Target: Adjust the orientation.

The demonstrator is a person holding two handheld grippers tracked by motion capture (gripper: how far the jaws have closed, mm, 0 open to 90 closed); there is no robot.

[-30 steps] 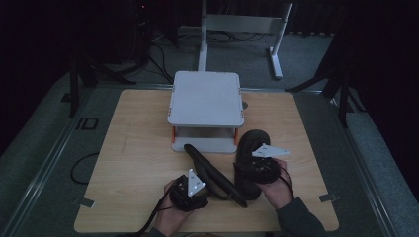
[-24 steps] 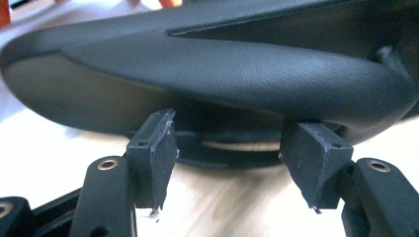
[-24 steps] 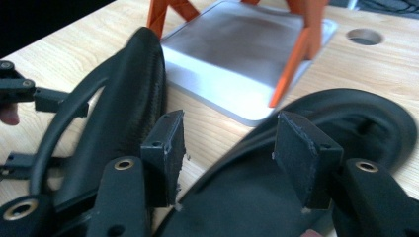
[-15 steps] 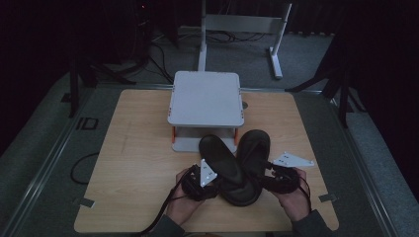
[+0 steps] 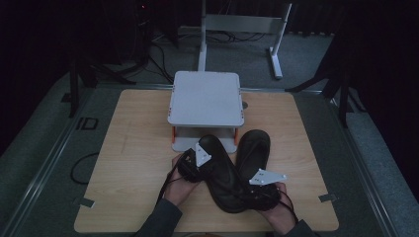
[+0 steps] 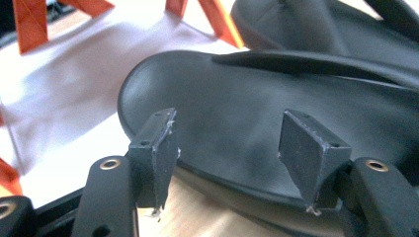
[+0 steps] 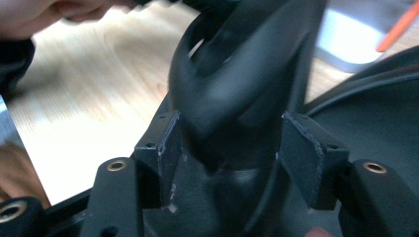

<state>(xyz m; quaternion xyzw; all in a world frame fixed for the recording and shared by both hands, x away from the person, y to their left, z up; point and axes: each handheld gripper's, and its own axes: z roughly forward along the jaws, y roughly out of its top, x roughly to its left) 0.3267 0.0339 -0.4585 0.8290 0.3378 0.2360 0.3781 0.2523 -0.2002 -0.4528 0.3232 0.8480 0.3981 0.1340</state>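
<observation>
Item: pair of black sandals on a pale wooden counter (image 5: 133, 163), both lying sole-down just in front of a small white stand (image 5: 205, 98) with orange legs. The left sandal (image 5: 222, 170) lay aslant, its toe near the stand's base plate and its heel toward the person; the right sandal (image 5: 253, 150) lay just beside it on the right, the two touching or overlapping near the heels. Left claw (image 6: 236, 153): jaws wide apart, gripping nothing; they had just been closing a little, with the left sandal's footbed beyond and under them, its rim crossing below the fingertips, pads not pressing on it. In the high view this left claw (image 5: 190, 165) sat at the left sandal's left edge. Right claw (image 7: 232, 148): jaws had just been opening, with a black strap standing between them; the left pad was at or against the strap and the right pad stood clear, so no firm grip was evident. In the high view the right claw (image 5: 264, 187) sat at the heel end of the sandals. The gripper views showed the strap and footbed close up, blurred in part; the high view gave the whole layout, including dark carpet and a metal frame beyond the counter.
</observation>
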